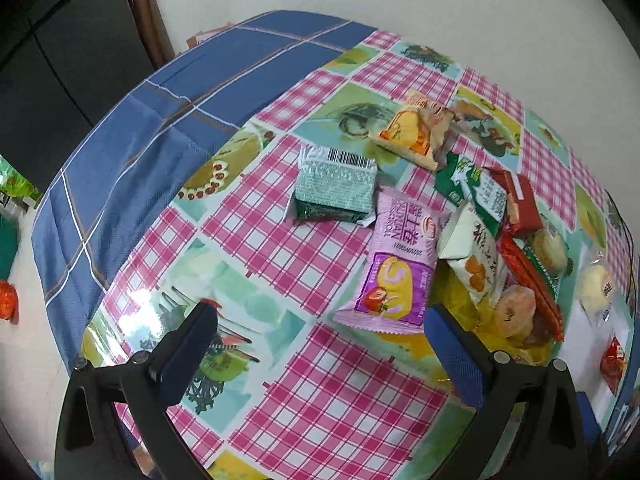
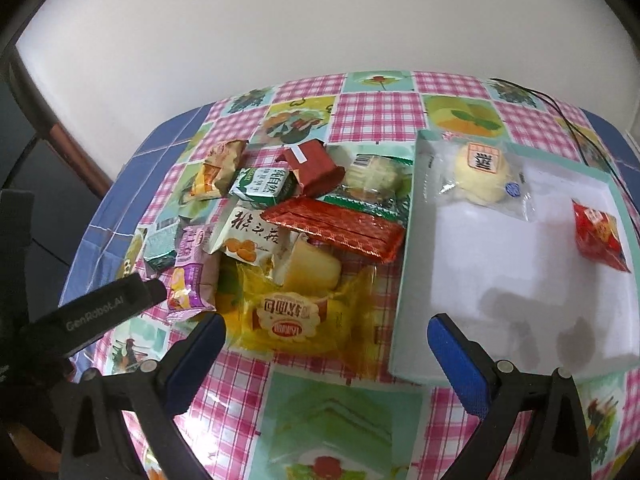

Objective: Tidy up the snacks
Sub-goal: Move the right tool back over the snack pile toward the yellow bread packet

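Claws [image 1: 320, 332] [image 2: 326, 336] agape above tablecloth [image 1: 320, 400].

left tongs [image 1: 320, 332]: black frame, blue pads, silver screws | right tongs [image 2: 326, 336]: same

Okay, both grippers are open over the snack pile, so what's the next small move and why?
Probably lower the right gripper onto the yellow cake packet and close on it. That packet lies nearest, just ahead of its open fingers, at the front of the pile. The white tray beside it holds only a round bun and a red packet, so there is room.
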Available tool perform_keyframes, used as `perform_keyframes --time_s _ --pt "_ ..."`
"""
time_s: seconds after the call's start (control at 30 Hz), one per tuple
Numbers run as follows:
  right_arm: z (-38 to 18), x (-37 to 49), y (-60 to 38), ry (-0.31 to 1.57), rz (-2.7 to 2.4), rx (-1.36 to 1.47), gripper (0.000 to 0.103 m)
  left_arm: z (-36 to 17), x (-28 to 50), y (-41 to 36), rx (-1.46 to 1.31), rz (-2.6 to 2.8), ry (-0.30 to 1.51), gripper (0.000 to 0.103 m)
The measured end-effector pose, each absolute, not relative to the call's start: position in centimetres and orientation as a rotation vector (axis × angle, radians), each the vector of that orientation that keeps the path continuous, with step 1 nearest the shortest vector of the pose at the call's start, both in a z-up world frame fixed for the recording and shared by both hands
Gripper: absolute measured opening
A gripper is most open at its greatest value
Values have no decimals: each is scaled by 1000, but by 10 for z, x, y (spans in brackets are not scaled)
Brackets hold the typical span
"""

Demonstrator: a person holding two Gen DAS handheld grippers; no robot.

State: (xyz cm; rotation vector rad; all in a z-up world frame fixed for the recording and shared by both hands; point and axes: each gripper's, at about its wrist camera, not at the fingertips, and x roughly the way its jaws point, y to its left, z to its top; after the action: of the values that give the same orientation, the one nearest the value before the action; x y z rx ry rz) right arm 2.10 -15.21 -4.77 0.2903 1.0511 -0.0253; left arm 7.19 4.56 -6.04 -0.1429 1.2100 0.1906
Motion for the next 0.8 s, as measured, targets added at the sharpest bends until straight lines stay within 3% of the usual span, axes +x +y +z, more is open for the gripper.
perform_keyframes --time_s 0.33,0.8 --pt "-57 45 -144 1076 14 249 82 -67 78 54 -172 231 1231 103" --pt "-73 62 -143 1130 61 274 79 -68 80 55 -195 248 1237 103"
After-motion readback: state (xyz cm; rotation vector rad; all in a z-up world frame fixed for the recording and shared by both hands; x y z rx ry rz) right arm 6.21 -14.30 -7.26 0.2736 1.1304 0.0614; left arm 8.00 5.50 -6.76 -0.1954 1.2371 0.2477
